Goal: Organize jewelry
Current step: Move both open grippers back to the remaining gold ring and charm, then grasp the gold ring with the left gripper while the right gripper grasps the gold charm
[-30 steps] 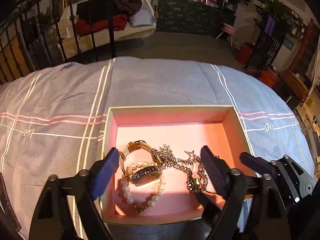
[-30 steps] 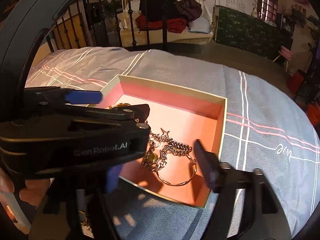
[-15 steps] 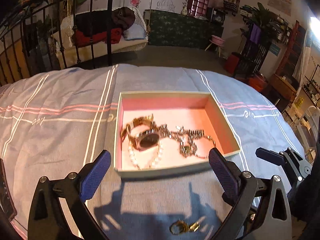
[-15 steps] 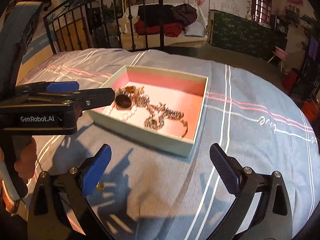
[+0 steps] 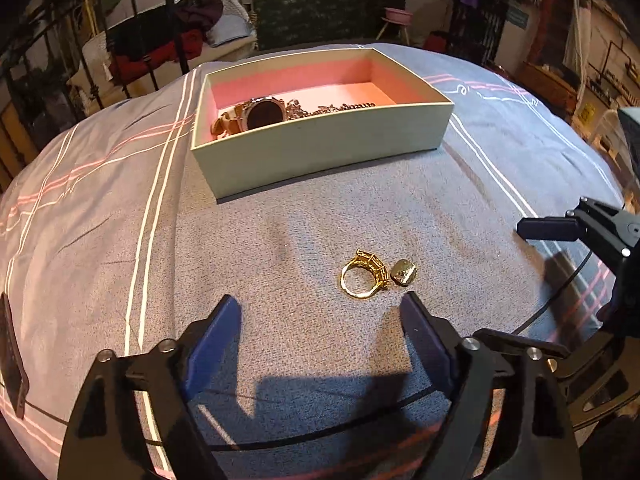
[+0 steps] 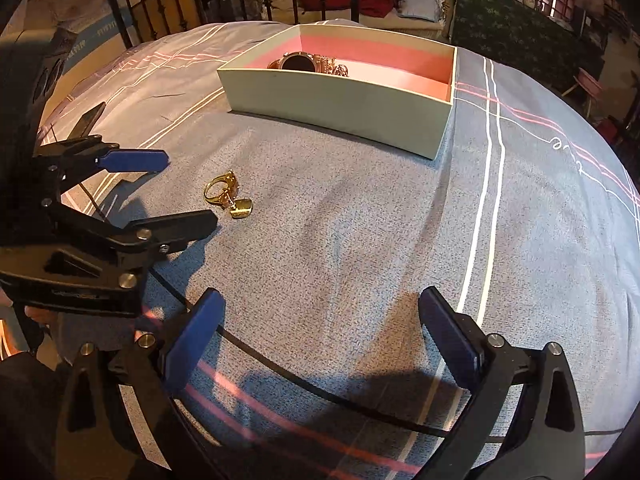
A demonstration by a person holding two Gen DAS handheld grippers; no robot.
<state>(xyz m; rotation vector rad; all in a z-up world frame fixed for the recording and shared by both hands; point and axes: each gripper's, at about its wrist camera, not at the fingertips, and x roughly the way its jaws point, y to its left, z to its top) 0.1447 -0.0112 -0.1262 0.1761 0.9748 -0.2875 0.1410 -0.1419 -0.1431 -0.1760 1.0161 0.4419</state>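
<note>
Gold ring lies on the bed just beyond my left tool, whose jaws have just narrowed, still empty; my right tool gapes wide, holding nothing.

Bare bedspread between box and ring, black cable nearer the claws.

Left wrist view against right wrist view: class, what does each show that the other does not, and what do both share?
Only the left wrist view shows the chain in the box and the right gripper from the side. Only the right wrist view shows the left gripper from the side, open. Both show the gold ring and pendant on the bedspread, and the watch in the box.
</note>
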